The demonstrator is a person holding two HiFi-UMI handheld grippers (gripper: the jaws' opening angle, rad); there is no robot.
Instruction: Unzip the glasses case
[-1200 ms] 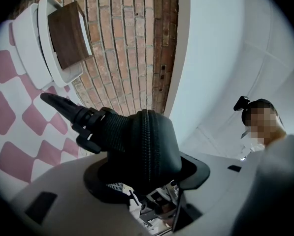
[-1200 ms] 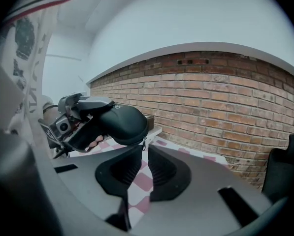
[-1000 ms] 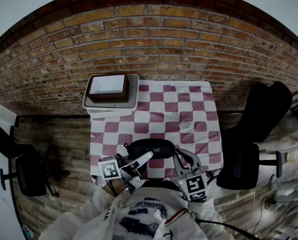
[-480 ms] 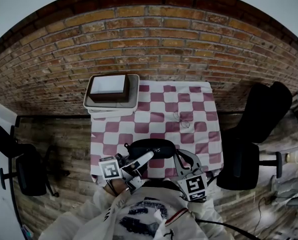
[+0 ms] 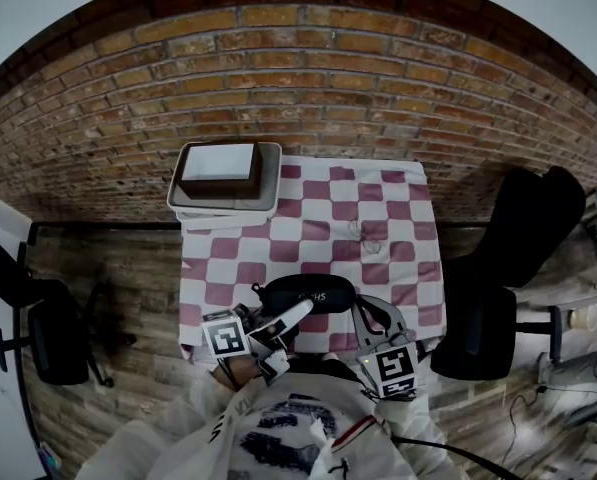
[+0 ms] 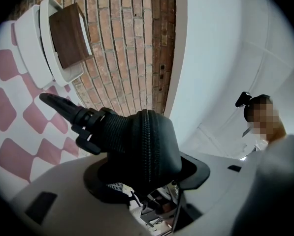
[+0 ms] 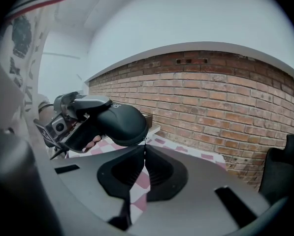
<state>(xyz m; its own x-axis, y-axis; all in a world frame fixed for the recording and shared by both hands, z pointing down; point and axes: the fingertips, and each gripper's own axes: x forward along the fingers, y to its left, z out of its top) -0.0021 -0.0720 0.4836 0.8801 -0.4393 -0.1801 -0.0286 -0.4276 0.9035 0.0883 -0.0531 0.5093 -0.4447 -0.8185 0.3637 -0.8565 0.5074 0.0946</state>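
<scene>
Fingers of the left gripper (image 6: 147,170) clamp the glasses case (image 6: 118,134). The right gripper's (image 7: 145,144) have just closed at its zip (image 6: 146,144), tab unconfirmed. Likely light, semi-rigid: pull the tab.

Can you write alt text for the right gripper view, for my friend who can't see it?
The right gripper has its two dark jaws pinched shut right under the end of a black glasses case. The left gripper holds the case's other end above a pink-and-white checked cloth, with a brick wall behind.
</scene>
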